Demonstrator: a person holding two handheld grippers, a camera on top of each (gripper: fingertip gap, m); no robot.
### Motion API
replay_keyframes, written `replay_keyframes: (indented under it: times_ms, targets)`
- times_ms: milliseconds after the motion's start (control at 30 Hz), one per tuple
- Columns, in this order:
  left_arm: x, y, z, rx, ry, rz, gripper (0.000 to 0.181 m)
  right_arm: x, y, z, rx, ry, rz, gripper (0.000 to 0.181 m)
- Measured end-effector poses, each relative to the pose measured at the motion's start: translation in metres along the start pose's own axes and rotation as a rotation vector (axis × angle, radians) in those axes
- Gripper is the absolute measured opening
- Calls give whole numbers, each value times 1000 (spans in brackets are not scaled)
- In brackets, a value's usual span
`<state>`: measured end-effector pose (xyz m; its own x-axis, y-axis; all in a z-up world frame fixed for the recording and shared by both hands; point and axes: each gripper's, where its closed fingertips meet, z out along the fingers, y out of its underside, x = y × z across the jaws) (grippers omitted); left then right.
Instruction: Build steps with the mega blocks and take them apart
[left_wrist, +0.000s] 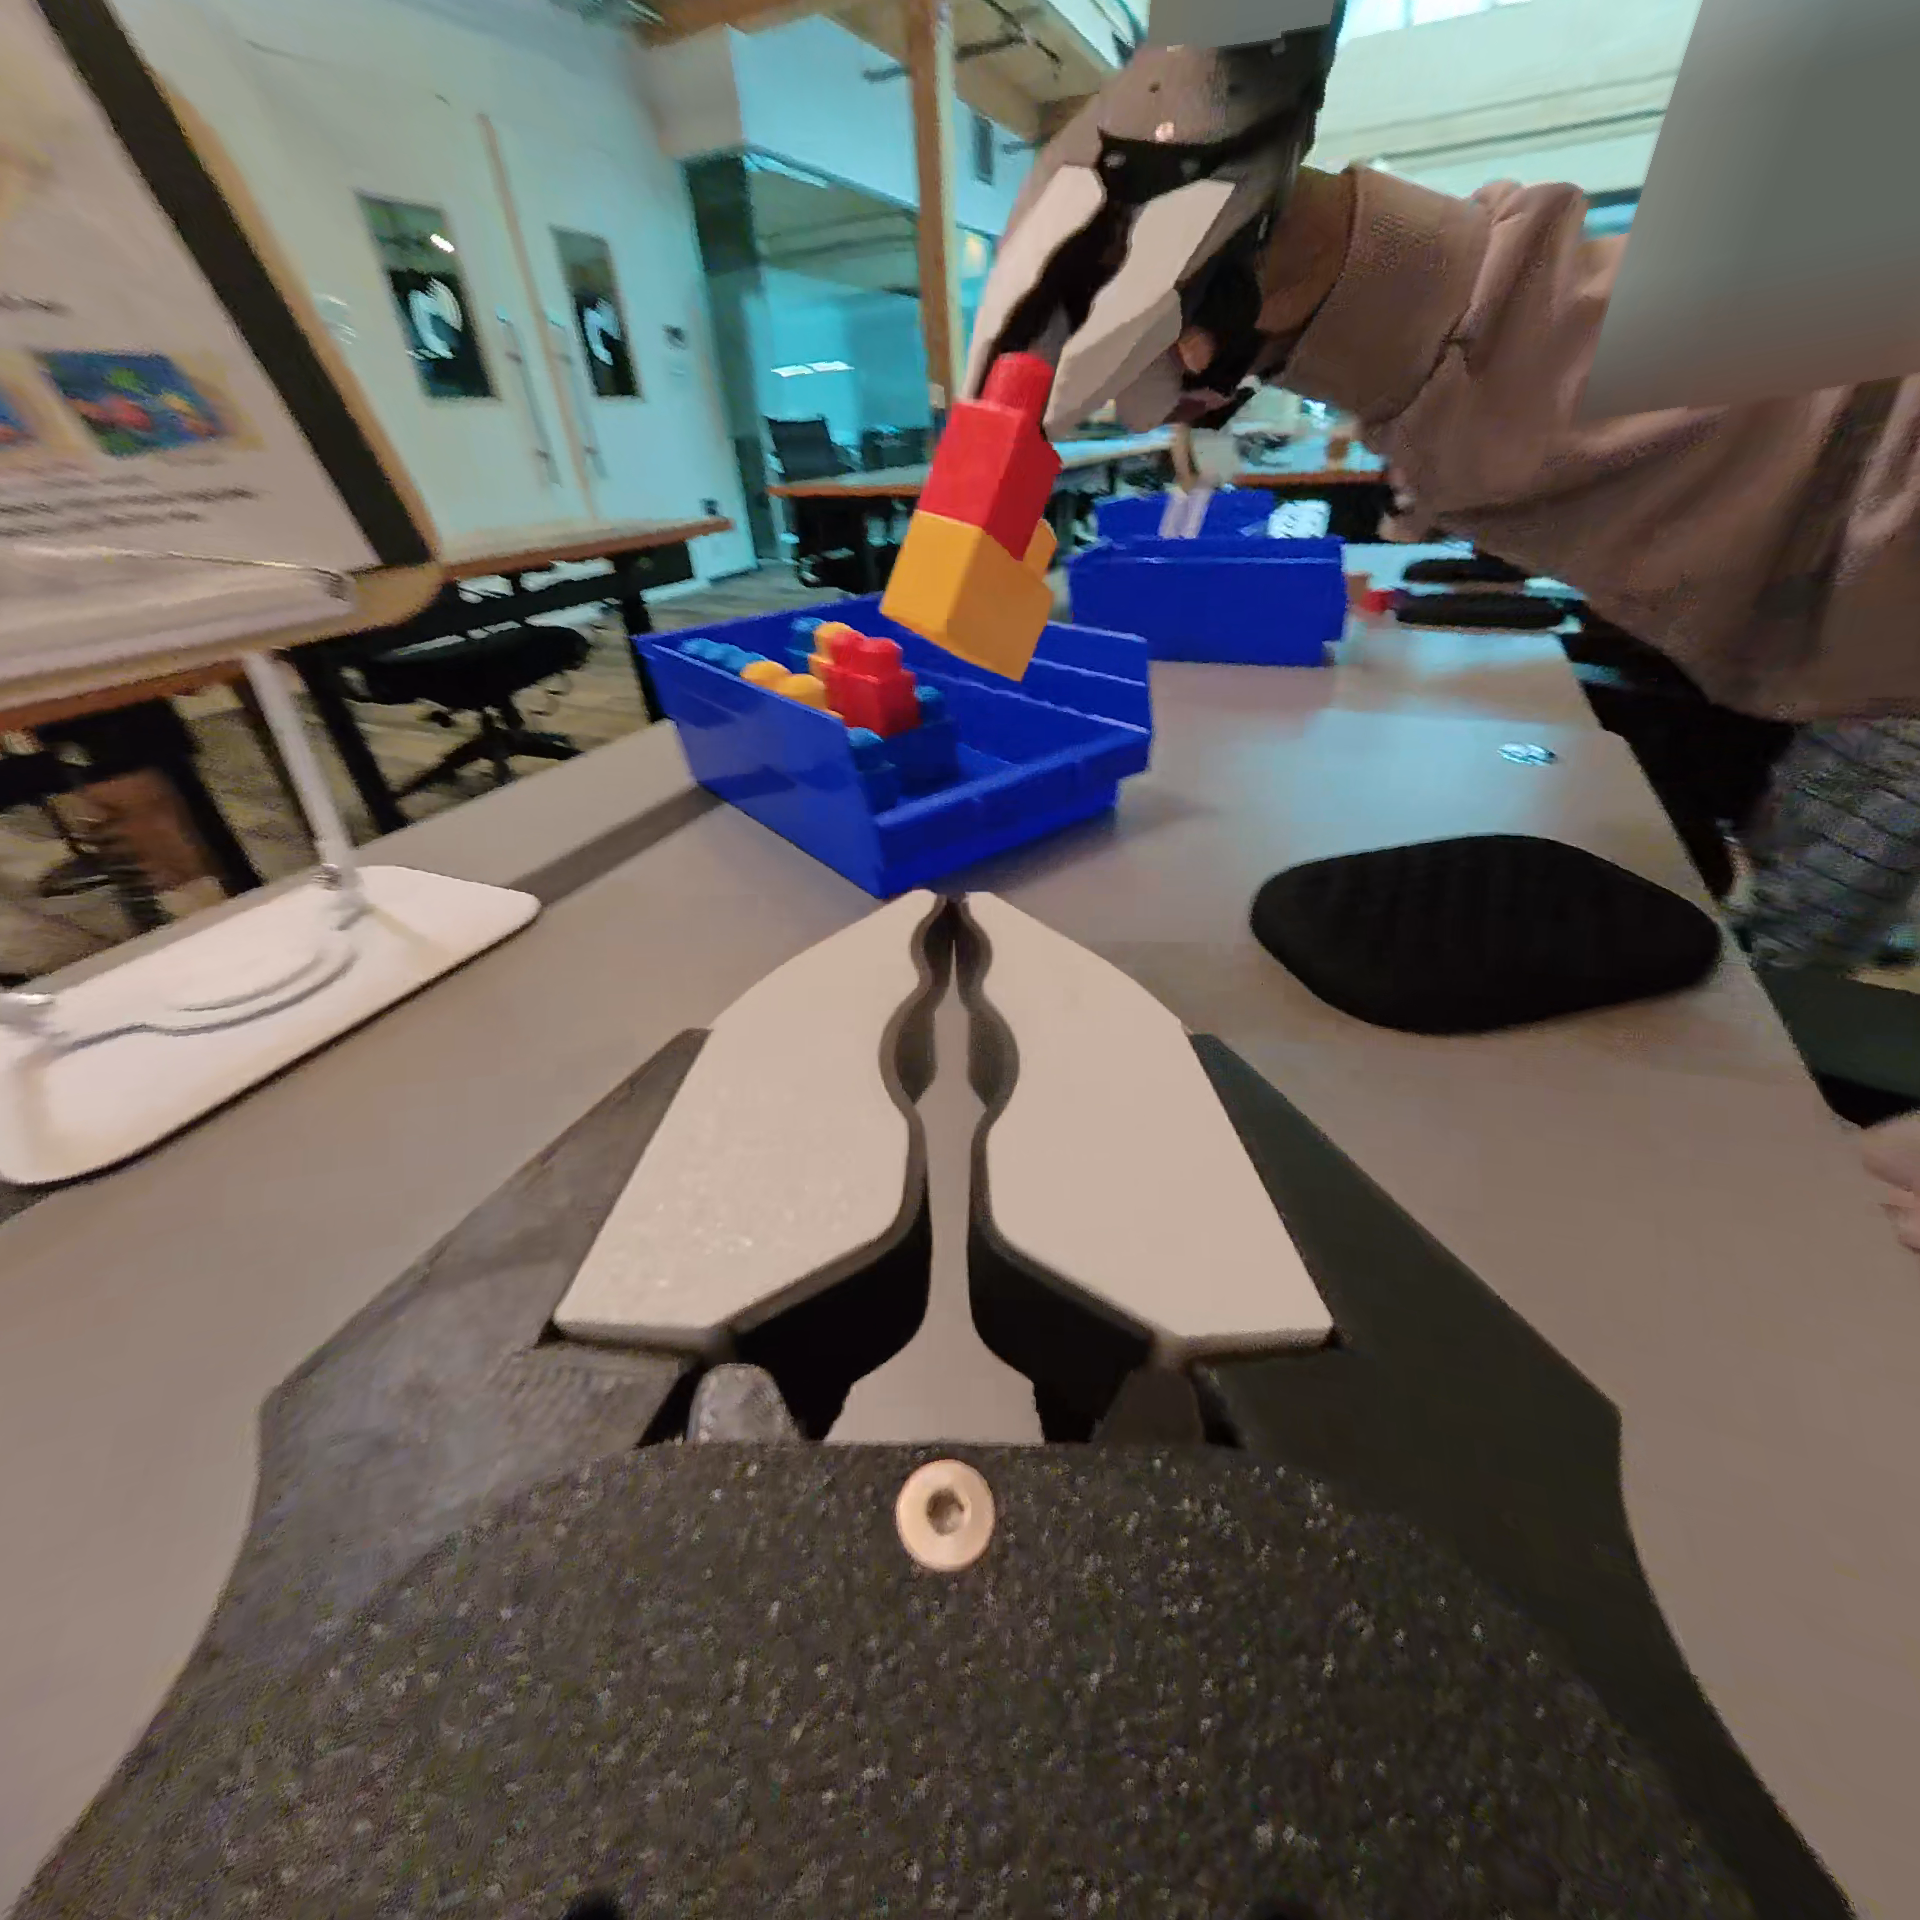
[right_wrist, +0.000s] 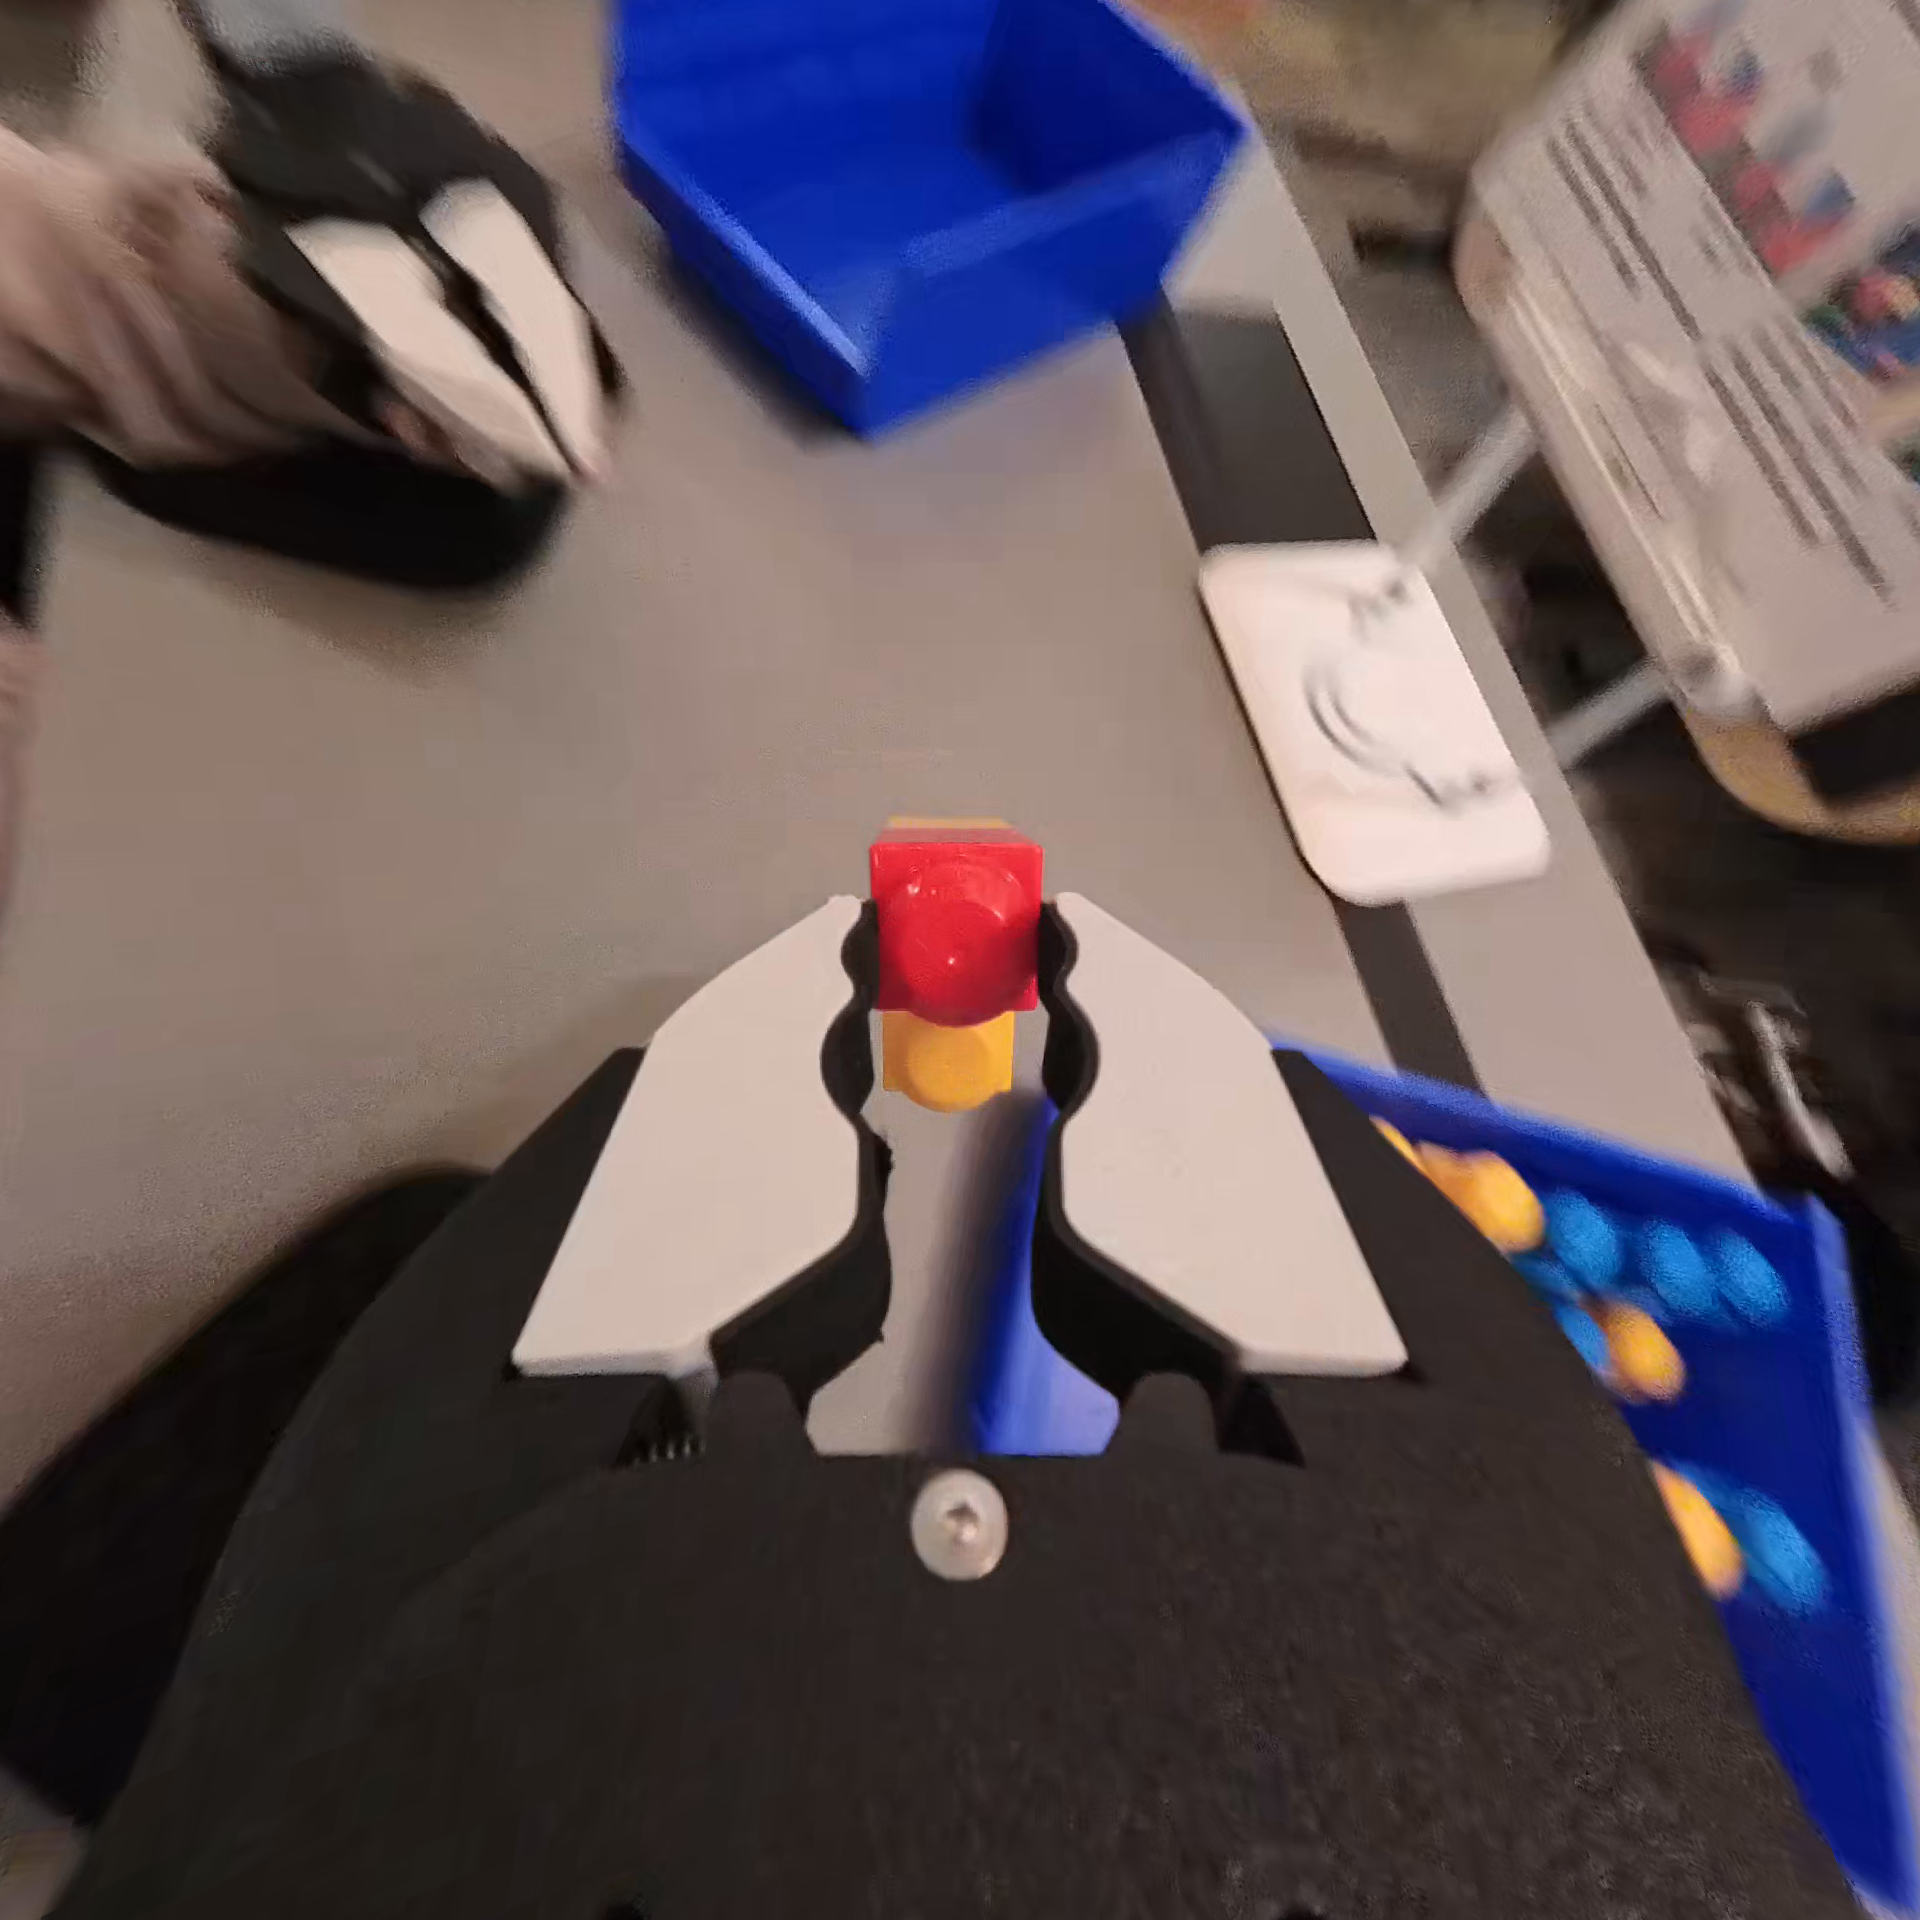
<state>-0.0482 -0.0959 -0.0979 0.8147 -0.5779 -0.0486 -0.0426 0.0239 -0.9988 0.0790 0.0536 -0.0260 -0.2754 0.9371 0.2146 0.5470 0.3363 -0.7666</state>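
So the right gripper (right_wrist: 956, 961) is clamped on the stud of a red block (left_wrist: 987, 468), with a yellow block (left_wrist: 961, 603) stuck under it. The pair hangs tilted in the air over the blue bin (left_wrist: 997, 821) of loose blocks (left_wrist: 868, 686) near the table's (left_wrist: 1351, 1091) far edge. The left gripper (left_wrist: 951, 920) is pinched closed on nothing, low over the table just short of the bin.

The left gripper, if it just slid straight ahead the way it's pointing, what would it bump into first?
Probably the blue bin holding blocks. The left gripper, shut and empty, points at its near wall across the bare grey table; depth is hard to judge.
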Motion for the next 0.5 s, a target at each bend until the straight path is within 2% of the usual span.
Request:
replay_keyframes:
  times_ms: [133, 233, 333, 500]
  targets:
    - [-17, -8, -7, 54, -116, 20, 0, 69, 55, -30, -252, 100, 74, 29]
    - [-31, -13, -14, 85, -203, 25, 0, 101, 97, -37, -347, 120, 148, 29]
    - [-43, -14, -20, 105, -265, 18, 0, 118, 134, -30, -398, 119, 199, 29]
    - [-45, -10, -20, 104, -265, 19, 0, 125, 178, -6, -472, 79, 229, 29]
